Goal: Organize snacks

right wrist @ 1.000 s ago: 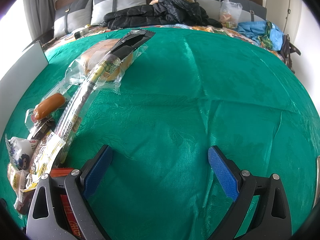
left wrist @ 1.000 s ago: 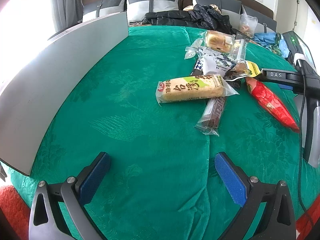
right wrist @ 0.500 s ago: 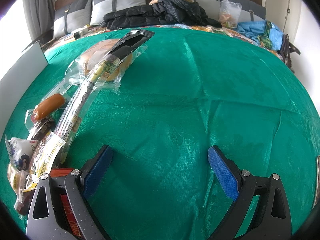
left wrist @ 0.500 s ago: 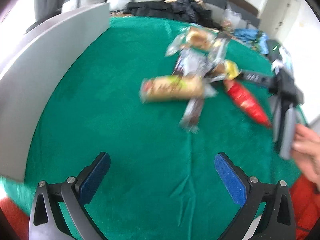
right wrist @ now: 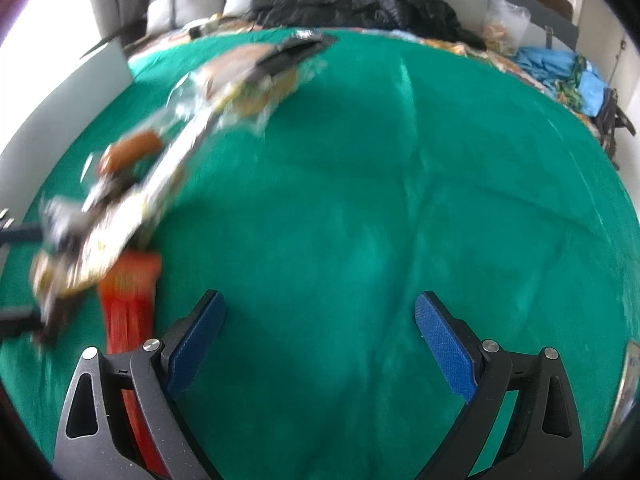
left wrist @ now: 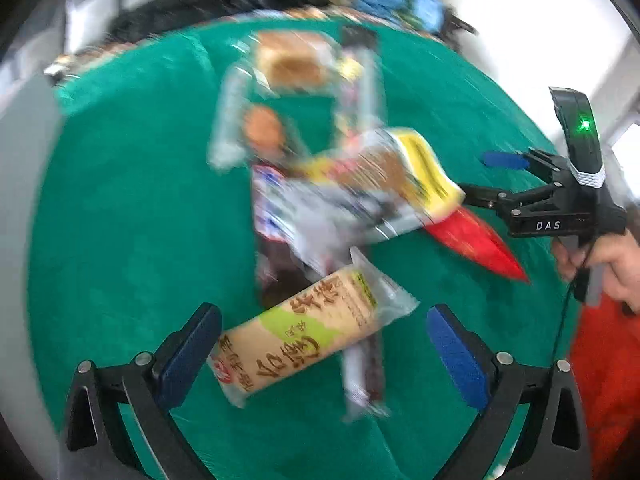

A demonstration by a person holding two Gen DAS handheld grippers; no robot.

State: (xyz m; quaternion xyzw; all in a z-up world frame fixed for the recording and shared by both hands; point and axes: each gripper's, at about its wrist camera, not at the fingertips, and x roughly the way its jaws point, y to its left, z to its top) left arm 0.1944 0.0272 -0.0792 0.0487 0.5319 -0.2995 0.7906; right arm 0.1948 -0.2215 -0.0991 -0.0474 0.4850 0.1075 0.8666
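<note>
A pile of wrapped snacks lies on the green cloth [left wrist: 120, 200]. Nearest is a tan and green biscuit roll [left wrist: 296, 340], lying between the fingers of my open left gripper [left wrist: 324, 344], which is not closed on it. Under the roll lies a dark bar in clear wrap [left wrist: 364, 376]. Behind come a yellow packet [left wrist: 416, 168], a red packet [left wrist: 472, 240], a sausage [left wrist: 260, 128] and a bread bun [left wrist: 292, 60]. My right gripper [right wrist: 320, 336] is open over bare cloth, with the red packet [right wrist: 128, 304] at its left finger. In the left wrist view the right gripper [left wrist: 504, 160] stands beside the pile.
A grey board [left wrist: 20, 160] stands along the cloth's left side. Pillows and a black jacket [right wrist: 360, 4] lie at the back, with blue fabric [right wrist: 560, 68] at the far right. A hand [left wrist: 616, 264] holds the right gripper's handle. Open green cloth [right wrist: 400, 200] spreads right of the pile.
My left gripper has swung fast toward the pile, and the biscuit roll now lies between its fingers. The right gripper has shifted too, showing more of the red packet. Both views are blurred.
</note>
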